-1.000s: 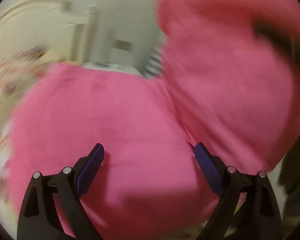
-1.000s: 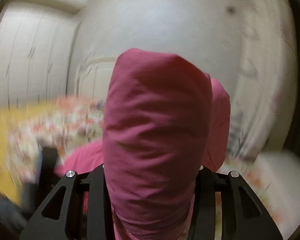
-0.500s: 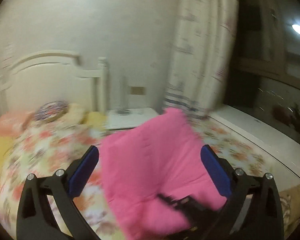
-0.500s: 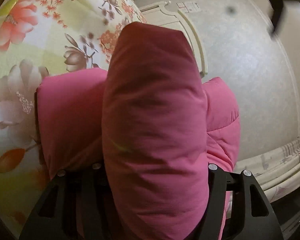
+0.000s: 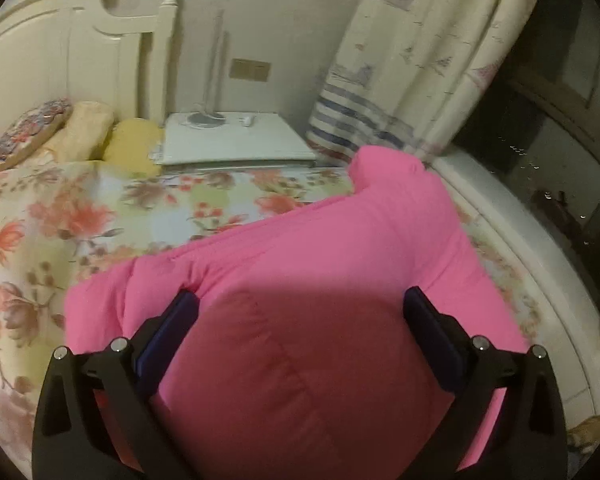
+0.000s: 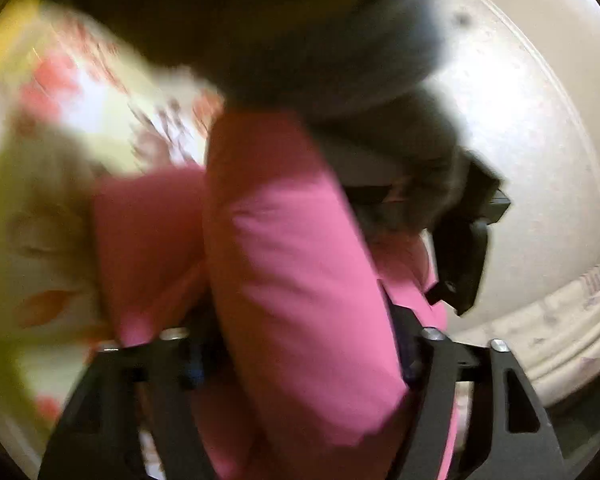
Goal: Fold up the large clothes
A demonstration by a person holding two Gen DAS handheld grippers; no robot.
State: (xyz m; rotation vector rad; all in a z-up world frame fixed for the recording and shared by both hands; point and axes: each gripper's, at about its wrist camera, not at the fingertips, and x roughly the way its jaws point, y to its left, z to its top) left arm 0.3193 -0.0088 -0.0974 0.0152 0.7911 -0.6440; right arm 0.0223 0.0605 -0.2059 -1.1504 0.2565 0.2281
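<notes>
Below, in the left wrist view, the left gripper (image 5: 300, 312) stands with its jaws fully spread, the blue pads (image 5: 176, 320) at either side of a bulging fold of the pink padded garment (image 5: 320, 248). Whether the pads press on the fabric cannot be told; the bulge fills the gap between them. The garment lies on the floral bedspread (image 5: 60, 216), occupying the lower centre and right of the frame, with one corner rising toward the curtain (image 5: 428, 60) at upper right. At upper left stand the white headboard (image 5: 60, 40) and several pillows (image 5: 88, 128); a white nightstand (image 5: 236, 140) sits at upper centre, just beside the bed.

In the right wrist view, which is blurred, the right gripper (image 6: 300, 352) has its jaws opening, with a thick roll of the same pink garment (image 6: 292, 280) between them, running from the lower centre up to mid-frame. The pads are mostly hidden by fabric. At right of centre the black body of the other gripper (image 6: 464, 248) shows beside the garment, and a dark sleeve (image 6: 300, 40) crosses the top of the frame.
</notes>
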